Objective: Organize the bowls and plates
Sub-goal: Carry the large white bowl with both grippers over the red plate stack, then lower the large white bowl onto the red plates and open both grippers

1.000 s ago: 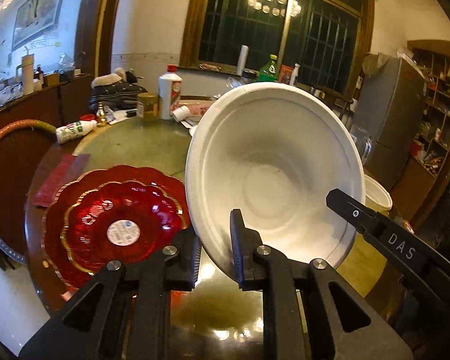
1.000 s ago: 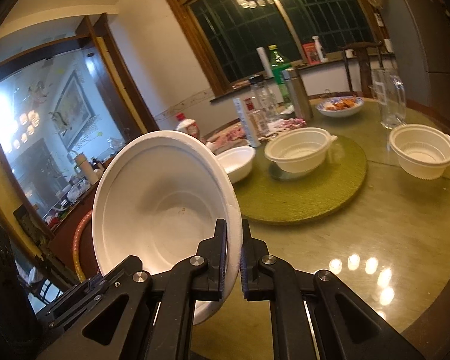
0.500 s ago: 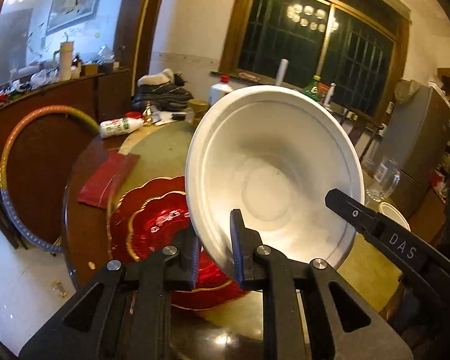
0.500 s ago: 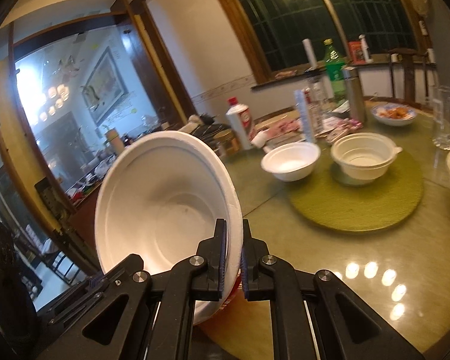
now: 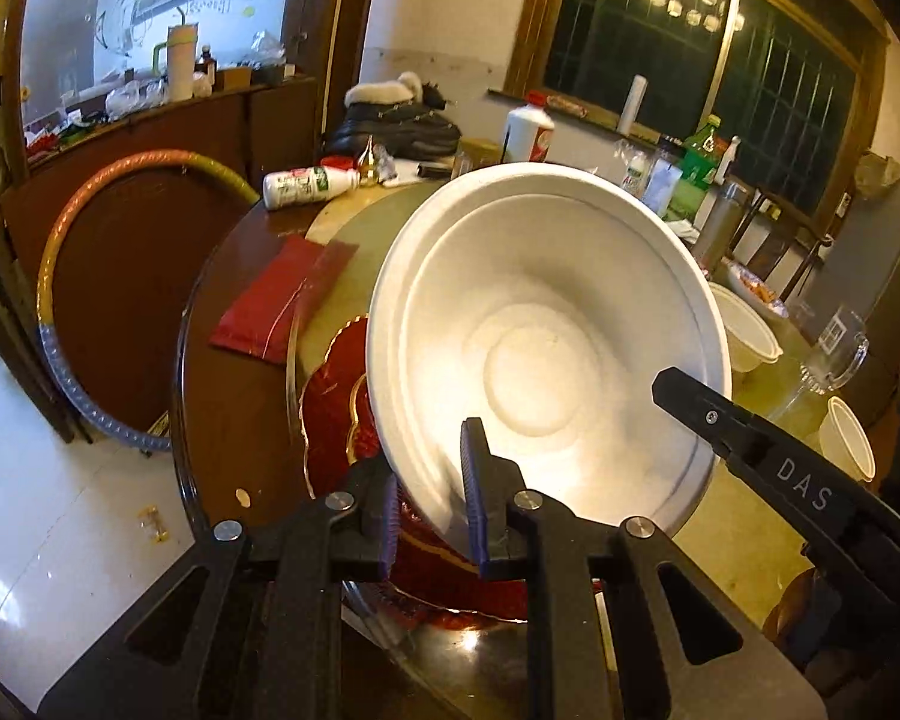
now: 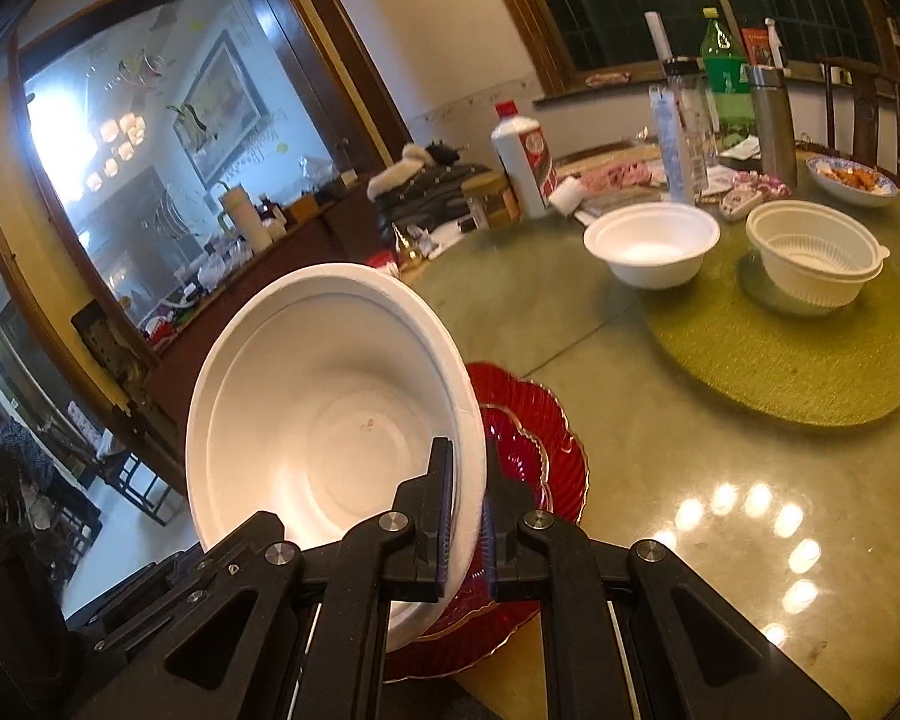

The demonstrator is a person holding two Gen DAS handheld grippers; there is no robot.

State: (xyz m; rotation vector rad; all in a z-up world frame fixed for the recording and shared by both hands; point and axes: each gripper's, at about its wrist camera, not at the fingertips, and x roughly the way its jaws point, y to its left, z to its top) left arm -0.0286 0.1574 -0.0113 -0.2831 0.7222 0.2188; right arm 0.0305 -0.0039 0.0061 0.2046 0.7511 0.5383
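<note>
White bowl tilted above red plates near desk edge, both tongs, left and right, clamped on its rim. Best levelled, then lowered squarely onto the plates before release.

Right tool clamped on the rim of a white foam bowl, one finger inside the rim, one outside. Bowl tilted, opening toward the camera, over the near edge of the round desk. Below and behind it, a red scalloped plate with gold edging lies on the desk, partly hidden by the bowl. Farther back, a green round mat carries a white foam bowl at its edge and a ribbed plastic bowl. Beyond: a white bottle with red label, a green bottle, a patterned dish of food.
</note>
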